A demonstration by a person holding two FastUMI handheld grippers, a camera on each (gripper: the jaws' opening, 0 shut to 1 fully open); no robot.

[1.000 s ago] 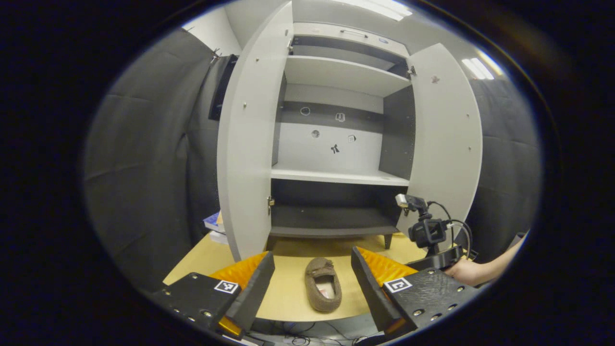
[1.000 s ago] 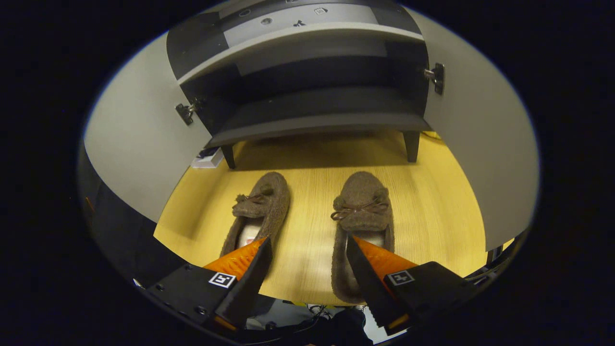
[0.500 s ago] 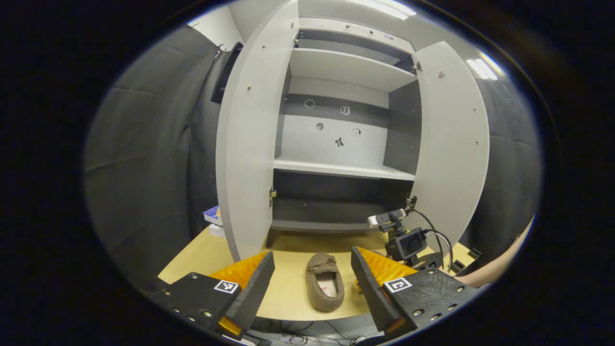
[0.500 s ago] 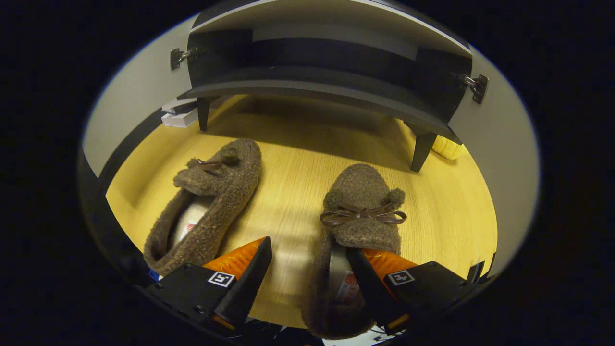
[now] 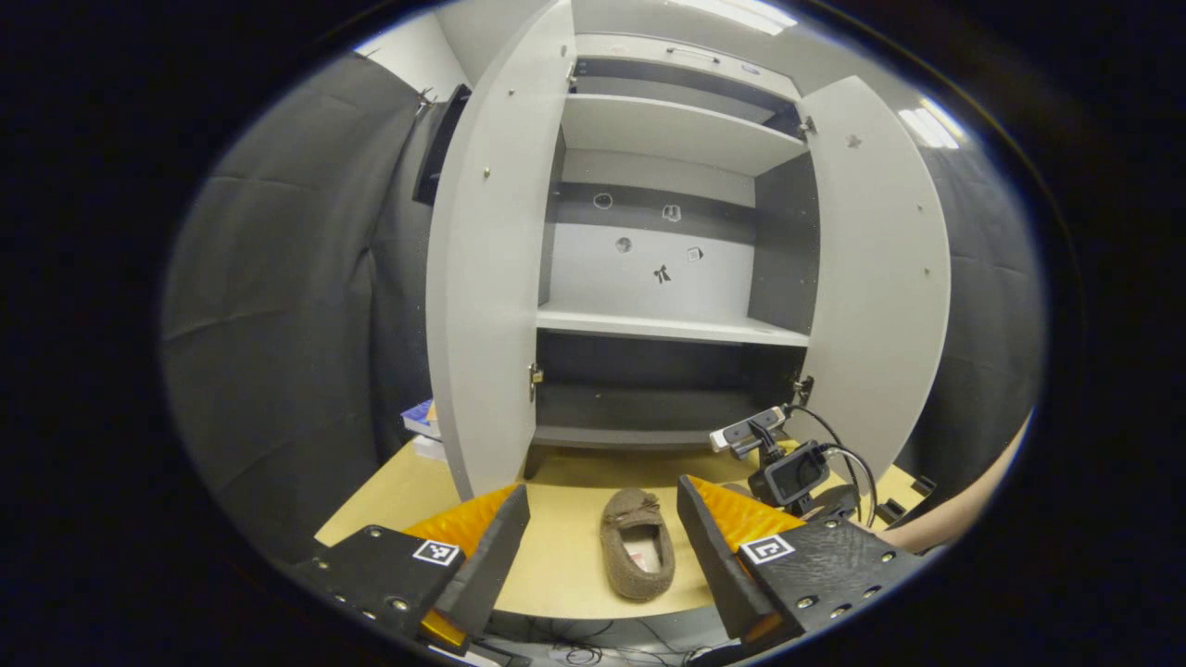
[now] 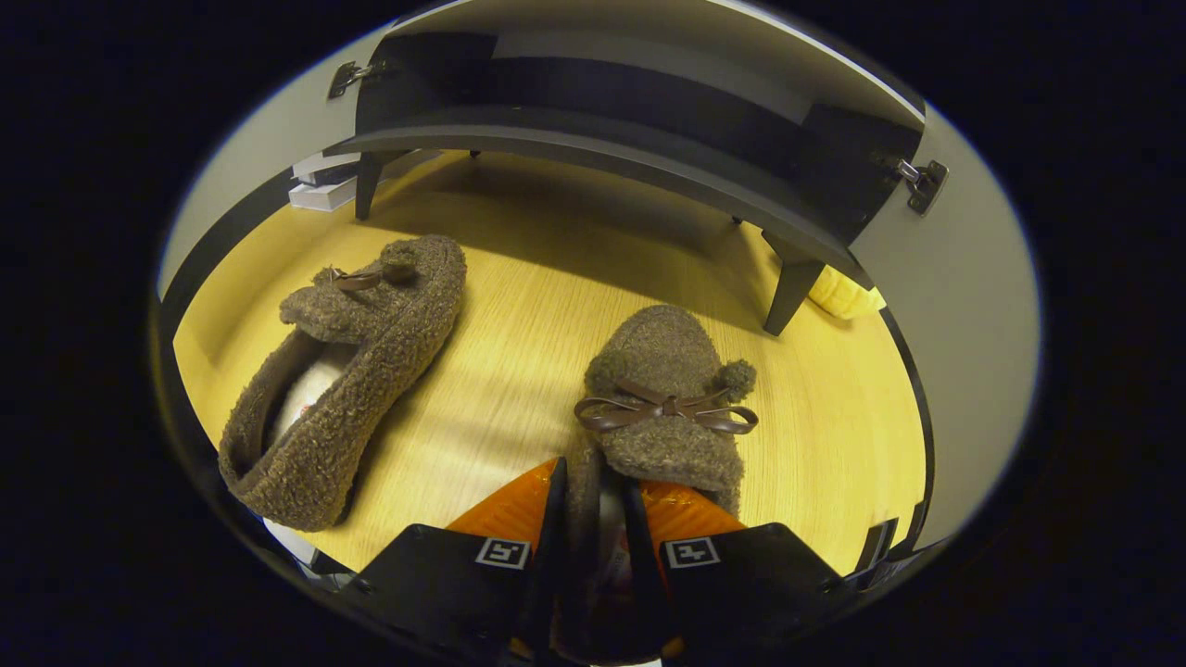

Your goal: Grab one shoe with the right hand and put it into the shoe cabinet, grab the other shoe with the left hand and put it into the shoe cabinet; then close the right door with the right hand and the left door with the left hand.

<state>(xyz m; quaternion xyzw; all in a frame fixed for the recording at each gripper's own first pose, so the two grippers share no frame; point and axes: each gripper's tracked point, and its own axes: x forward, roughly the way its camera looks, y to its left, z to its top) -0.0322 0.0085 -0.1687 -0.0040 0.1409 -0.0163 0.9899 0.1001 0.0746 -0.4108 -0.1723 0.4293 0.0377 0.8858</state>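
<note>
Two fuzzy brown slippers with bows lie on the wooden table in front of the open shoe cabinet (image 5: 649,324). In the right gripper view, my right gripper (image 6: 593,484) is shut on the side wall of the nearer shoe (image 6: 662,389), one finger inside and one outside. The other shoe (image 6: 352,361) lies free to its left. In the left gripper view, that free shoe (image 5: 637,544) sits between the fingers of my open left gripper (image 5: 602,547), which hovers well short of it. The right gripper's body (image 5: 788,468) shows low beside the right door (image 5: 880,278).
Both cabinet doors stand wide open; the left door (image 5: 482,278) reaches towards the table's front. The dark bottom shelf (image 6: 593,153) is low, on short legs (image 6: 786,295). Books (image 6: 320,190) lie by the left door, a yellow object (image 6: 839,292) under the cabinet's right side. A person's forearm (image 5: 954,519) is at right.
My right gripper has moved down onto the nearer shoe and shut on its side wall. The left gripper has stayed open and has hardly moved.
</note>
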